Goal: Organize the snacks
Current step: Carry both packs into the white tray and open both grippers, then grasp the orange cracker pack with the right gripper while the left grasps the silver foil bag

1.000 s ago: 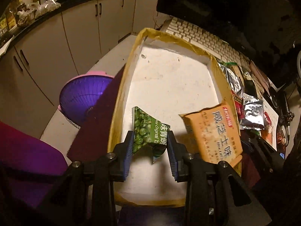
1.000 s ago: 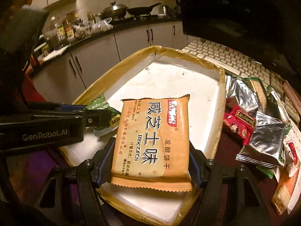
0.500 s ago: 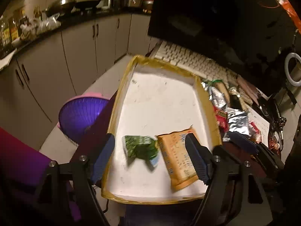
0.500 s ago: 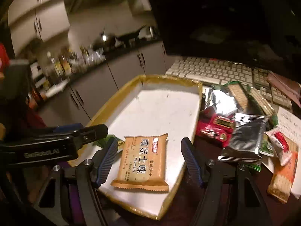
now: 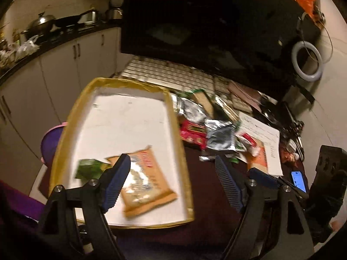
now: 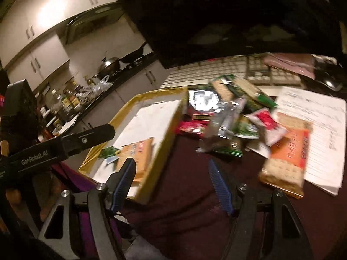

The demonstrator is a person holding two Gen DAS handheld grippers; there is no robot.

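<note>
A shallow tray with a gold rim point(image 5: 65, 127) and white floor lies on the dark table; it also shows in the right wrist view point(image 6: 164, 138). In it lie an orange biscuit packet point(image 5: 147, 186) point(image 6: 138, 151) and a small green pea packet point(image 5: 89, 169) point(image 6: 108, 151). My left gripper point(image 5: 173, 173) is open and empty above the tray's near right edge. My right gripper point(image 6: 171, 173) is open and empty over the table beside the tray. A heap of loose snack packets point(image 5: 208, 125) point(image 6: 229, 117) lies right of the tray, with an orange cracker pack point(image 6: 286, 156).
A white keyboard point(image 5: 173, 73) and a dark monitor point(image 5: 216, 21) stand behind the snacks. Paper sheets point(image 6: 321, 130), a phone point(image 5: 298, 178) and a ring light point(image 5: 306, 62) are at the right. A purple basket point(image 5: 48, 143) sits below the table's left edge.
Both grippers let go of their packets, opened wide and pulled back. Both views have swung right toward the snack heap. The green and orange packets now lie in the tray.
</note>
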